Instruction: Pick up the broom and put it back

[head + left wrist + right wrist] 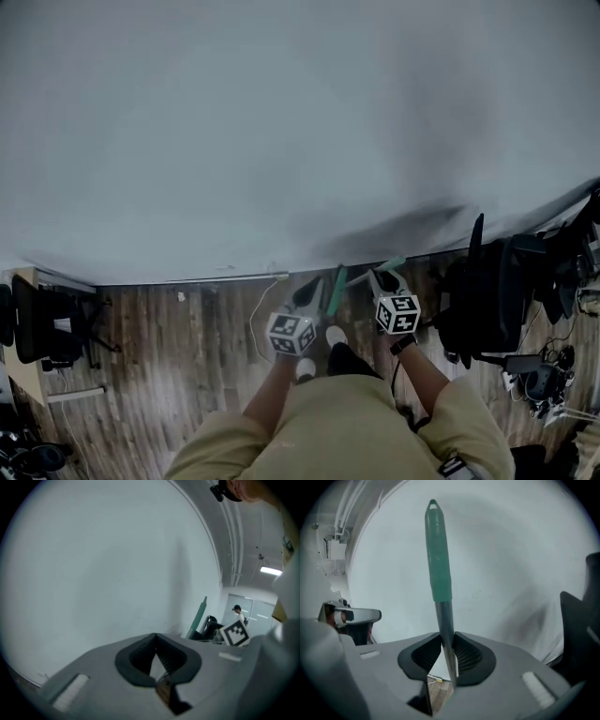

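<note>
The broom handle (439, 559), a grey metal shaft with a green grip at its top, rises from between the pads of my right gripper (447, 637), which is shut on the shaft just below the grip. In the left gripper view the same green handle (197, 617) stands beside the right gripper's marker cube (234, 633). From the head view both grippers are held up in front of me, the left gripper (309, 292) and the right gripper (380, 277), with a green bar (335, 284) between them. My left gripper (155, 635) is shut, with nothing seen between its tips.
A white wall (281, 131) stands close ahead over a wooden floor (187, 337). A black office chair (487, 291) and cabled devices (544, 375) are on the right. A desk with a chair (42, 323) is at the left. A white cable (258, 319) lies by the wall. A person (238, 612) stands far off.
</note>
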